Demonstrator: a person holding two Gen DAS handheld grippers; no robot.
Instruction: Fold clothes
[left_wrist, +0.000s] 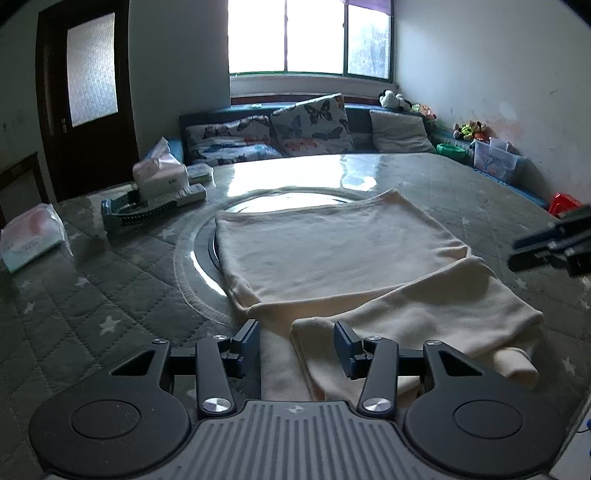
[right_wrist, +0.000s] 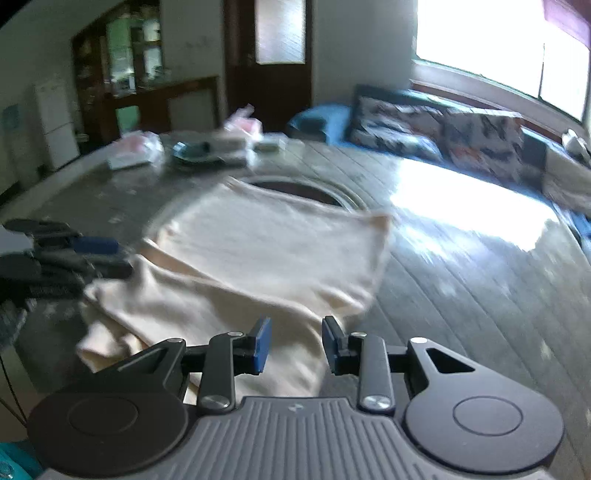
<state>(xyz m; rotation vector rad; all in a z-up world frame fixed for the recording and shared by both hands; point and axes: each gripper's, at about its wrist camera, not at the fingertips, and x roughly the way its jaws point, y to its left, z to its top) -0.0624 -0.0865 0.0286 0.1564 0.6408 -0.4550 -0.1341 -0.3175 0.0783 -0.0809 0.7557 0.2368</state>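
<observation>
Left gripper (left_wrist: 296, 349) angled downward, jaws parted. Right gripper (right_wrist: 296, 345) angled downward, jaws narrowly parted, gripping nothing.

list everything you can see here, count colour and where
garment: 1, cream, partly folded, table centre
table: 1, grey quilted cover
tissue box: 1, white, table's far left
tray: 1, teal, by the tissue box
packet: 1, white, left table edge
cushions: 3, two butterfly print and one plain, bench under the window
soft toys: several, mixed colours, right wall
left hand-held gripper: open, over near cloth edge
right hand-held gripper: open, over cloth
</observation>
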